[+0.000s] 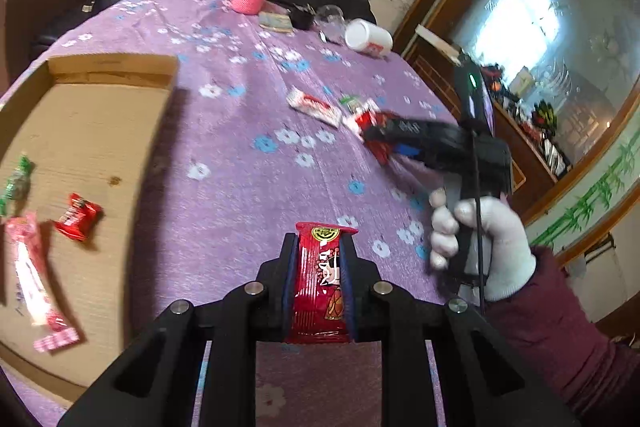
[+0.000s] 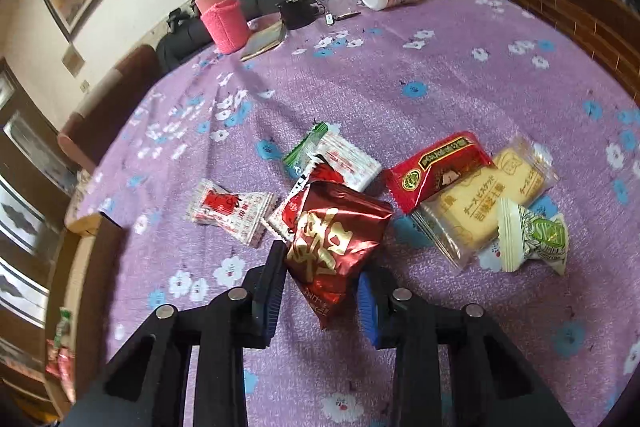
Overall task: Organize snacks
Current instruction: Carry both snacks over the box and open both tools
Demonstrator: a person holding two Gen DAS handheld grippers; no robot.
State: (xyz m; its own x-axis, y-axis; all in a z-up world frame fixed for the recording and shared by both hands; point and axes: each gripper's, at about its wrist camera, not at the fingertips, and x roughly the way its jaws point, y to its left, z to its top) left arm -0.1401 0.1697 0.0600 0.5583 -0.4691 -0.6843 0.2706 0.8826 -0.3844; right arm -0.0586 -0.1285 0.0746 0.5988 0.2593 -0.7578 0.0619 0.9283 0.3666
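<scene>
Two views, left one first. My left gripper (image 1: 318, 255) is squeezed tight on a long red snack pack (image 1: 318, 291), which stands up between the pads. Off to its left lies a flat cardboard box (image 1: 92, 131) with a small red candy (image 1: 78, 217) and a pink pack (image 1: 32, 279) in it. My right gripper (image 1: 374, 137) is up ahead on the right, held by a gloved hand (image 1: 480, 247).

From the right view, my right gripper (image 2: 324, 277) has its jaws a little apart. A dark red foil bag (image 2: 334, 239) sits between them, touching the left pad only. A yellow biscuit pack (image 2: 480, 203) lies ahead to the right on the purple cloth (image 2: 440, 87).
</scene>
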